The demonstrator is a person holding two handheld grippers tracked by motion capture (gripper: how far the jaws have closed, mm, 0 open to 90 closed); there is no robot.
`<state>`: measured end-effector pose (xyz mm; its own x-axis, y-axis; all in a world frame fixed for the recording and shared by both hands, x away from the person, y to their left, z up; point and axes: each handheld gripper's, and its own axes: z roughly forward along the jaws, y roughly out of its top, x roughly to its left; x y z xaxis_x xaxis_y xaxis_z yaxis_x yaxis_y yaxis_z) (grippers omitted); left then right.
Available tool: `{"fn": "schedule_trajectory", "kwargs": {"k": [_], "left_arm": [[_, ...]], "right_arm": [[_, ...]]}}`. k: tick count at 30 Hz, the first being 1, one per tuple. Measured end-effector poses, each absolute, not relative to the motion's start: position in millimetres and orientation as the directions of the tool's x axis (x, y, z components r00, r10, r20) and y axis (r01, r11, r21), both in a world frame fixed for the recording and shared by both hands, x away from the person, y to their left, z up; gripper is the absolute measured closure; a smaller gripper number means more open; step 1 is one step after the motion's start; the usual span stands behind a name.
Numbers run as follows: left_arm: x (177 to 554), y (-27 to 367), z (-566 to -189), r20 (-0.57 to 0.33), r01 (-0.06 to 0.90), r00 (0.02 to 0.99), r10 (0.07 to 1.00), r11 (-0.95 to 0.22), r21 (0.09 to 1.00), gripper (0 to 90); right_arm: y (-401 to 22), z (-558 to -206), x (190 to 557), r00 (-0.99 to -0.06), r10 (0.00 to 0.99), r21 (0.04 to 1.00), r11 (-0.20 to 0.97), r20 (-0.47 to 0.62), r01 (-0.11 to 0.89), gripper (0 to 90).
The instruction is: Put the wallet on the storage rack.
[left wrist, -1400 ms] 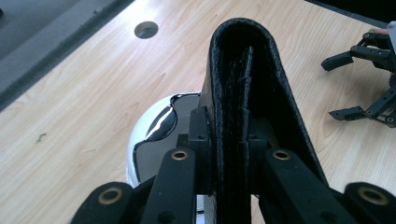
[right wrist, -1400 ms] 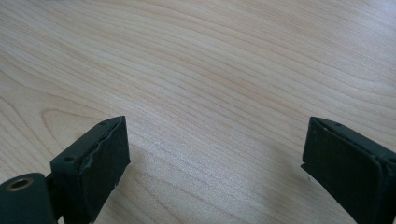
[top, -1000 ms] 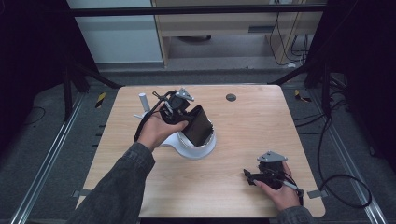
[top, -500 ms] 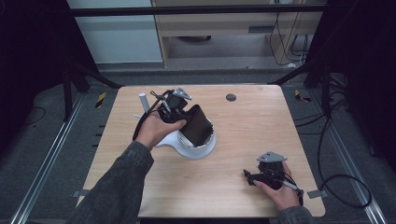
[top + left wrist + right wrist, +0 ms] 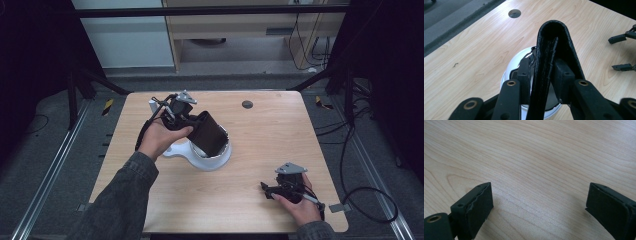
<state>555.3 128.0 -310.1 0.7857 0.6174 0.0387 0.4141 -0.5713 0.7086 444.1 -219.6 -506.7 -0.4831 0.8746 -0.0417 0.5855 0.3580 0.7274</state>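
Observation:
A black folded wallet (image 5: 209, 133) stands tilted in a white round dish (image 5: 216, 159) with a shiny inside, near the table's middle. My left gripper (image 5: 196, 129) reaches it from the left. In the left gripper view one leaf of the wallet (image 5: 554, 35) stands between the pads (image 5: 524, 75), over the dish (image 5: 515, 62). The jaws have just been opening, and thin gaps show beside the leaf. My right gripper (image 5: 265, 189) rests low at the front right, open, with bare wood between its pads (image 5: 477, 202). The left gripper view also shows the right gripper (image 5: 620, 52) spread wide.
A round grey grommet (image 5: 247, 104) sits in the table (image 5: 280, 135) behind the dish. A small white upright piece (image 5: 152, 104) stands at the back left, by my left hand. Cables trail over the floor on the right.

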Motion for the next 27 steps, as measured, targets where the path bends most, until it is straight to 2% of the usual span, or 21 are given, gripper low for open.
{"fn": "schedule_trajectory", "kwargs": {"k": [18,27], "left_arm": [[555.6,138.7,-305.2,0.058,0.412,0.761,0.646,-0.55,0.726,75.9],[555.3,138.4,-304.9,0.069,0.413,0.753,0.654,-0.552,0.725,73.2]], "right_arm": [[-220.5,-507.3,444.3,-0.489,0.871,0.721,0.369,-0.049,0.587,7.3],[-219.8,-507.6,444.0,-0.491,0.87,0.718,0.372,-0.048,0.589,7.2]]}}
